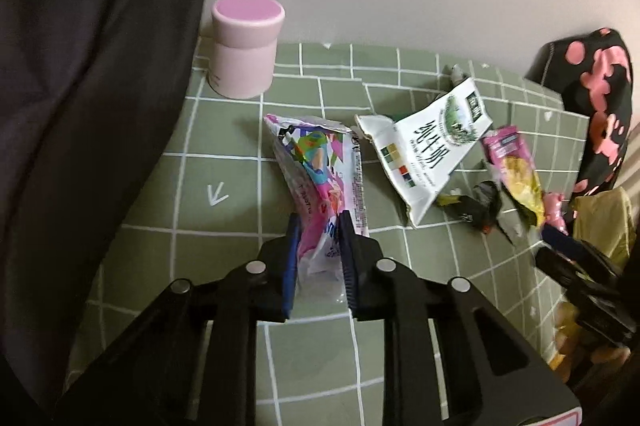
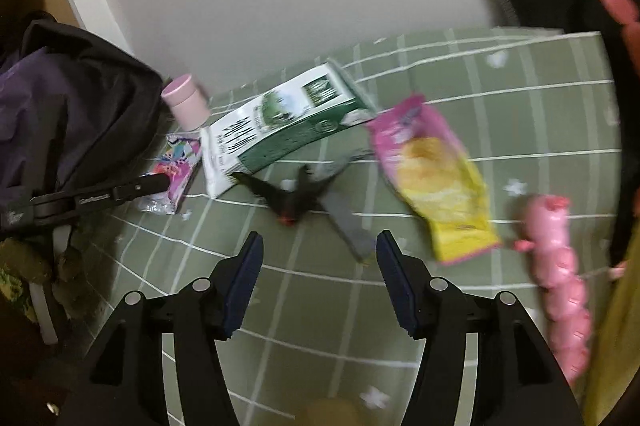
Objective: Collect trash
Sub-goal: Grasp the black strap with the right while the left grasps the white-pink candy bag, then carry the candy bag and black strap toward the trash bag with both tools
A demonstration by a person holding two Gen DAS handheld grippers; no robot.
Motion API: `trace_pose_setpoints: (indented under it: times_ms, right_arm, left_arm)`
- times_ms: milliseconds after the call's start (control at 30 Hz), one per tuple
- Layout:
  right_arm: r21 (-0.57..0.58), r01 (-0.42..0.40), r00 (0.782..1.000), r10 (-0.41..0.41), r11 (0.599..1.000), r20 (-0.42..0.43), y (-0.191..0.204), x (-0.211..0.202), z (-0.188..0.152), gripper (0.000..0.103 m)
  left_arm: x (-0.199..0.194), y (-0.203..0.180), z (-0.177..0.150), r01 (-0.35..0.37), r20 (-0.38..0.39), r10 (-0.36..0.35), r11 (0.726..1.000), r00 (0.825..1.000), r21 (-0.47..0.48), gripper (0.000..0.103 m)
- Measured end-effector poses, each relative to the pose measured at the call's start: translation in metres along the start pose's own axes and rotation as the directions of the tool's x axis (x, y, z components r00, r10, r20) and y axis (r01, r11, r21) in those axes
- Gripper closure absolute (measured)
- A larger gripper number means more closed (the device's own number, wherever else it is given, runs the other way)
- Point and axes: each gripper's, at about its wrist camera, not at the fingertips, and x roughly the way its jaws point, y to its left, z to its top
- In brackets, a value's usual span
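Note:
Trash lies on a green checked cloth (image 1: 224, 182). My left gripper (image 1: 320, 226) is shut on the near end of a colourful pink wrapper (image 1: 316, 162), whose plastic is pinched between the blue pads. To its right lie a flattened white and green milk carton (image 1: 432, 142), a pink and yellow snack bag (image 1: 516, 174) and a black crumpled wrapper (image 1: 484, 202). In the right wrist view my right gripper (image 2: 320, 246) stands open and holds nothing, just short of the black wrapper (image 2: 292, 194). The carton (image 2: 280, 130), the snack bag (image 2: 436, 178) and the pink wrapper (image 2: 176, 170) lie beyond.
A pink lidded jar (image 1: 244, 46) stands at the back by the wall. A big black bag (image 1: 88, 98) fills the left side. A black cloth with pink spots (image 1: 600, 106) hangs at the right. A string of pink packets (image 2: 560, 266) lies at the right.

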Motion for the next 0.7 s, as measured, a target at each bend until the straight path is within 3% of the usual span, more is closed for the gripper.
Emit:
trace_pose_setpoints:
  times_ms: [100,300,367,400,433,500,700]
  right_arm:
    - [0.014,-0.020,1.000,0.020,1.000,0.004,0.002,0.018,0.012,0.048]
    - [-0.018,0.025,0.999,-0.026,1.000,-0.029,0.011,0.062,0.033,0.049]
    - [-0.026,0.016,0.999,-0.017,1.000,-0.028,0.012,0.067,0.035,0.058]
    - [-0.032,0.011,0.999,-0.013,0.999,-0.038,0.013,0.069,0.035,0.070]
    - [-0.038,0.024,0.999,-0.025,0.999,-0.041,0.013,0.068,0.035,0.077]
    - [-0.027,0.000,0.999,-0.001,1.000,-0.045,0.011,0.063,0.034,0.081]
    - [0.003,0.005,1.000,-0.005,1.000,0.024,0.001,0.022,0.033,0.083]
  left_arm:
    - [-0.014,0.002,-0.006,0.004,0.018,-0.003,1.000,1.000,-0.012,0.087]
    - [-0.032,0.001,-0.014,0.002,0.046,-0.002,1.000,0.999,-0.004,0.087]
    - [-0.035,0.000,-0.014,-0.003,0.052,0.002,1.000,0.999,0.007,0.086]
    - [-0.035,-0.001,-0.015,-0.005,0.051,0.005,1.000,0.999,0.008,0.086]
    - [-0.035,-0.002,-0.015,-0.005,0.051,0.005,1.000,0.999,0.010,0.086]
    - [-0.033,-0.004,-0.014,0.000,0.049,-0.001,1.000,0.999,0.012,0.086]
    - [-0.038,-0.013,-0.008,0.044,0.078,-0.045,0.999,0.996,0.016,0.086]
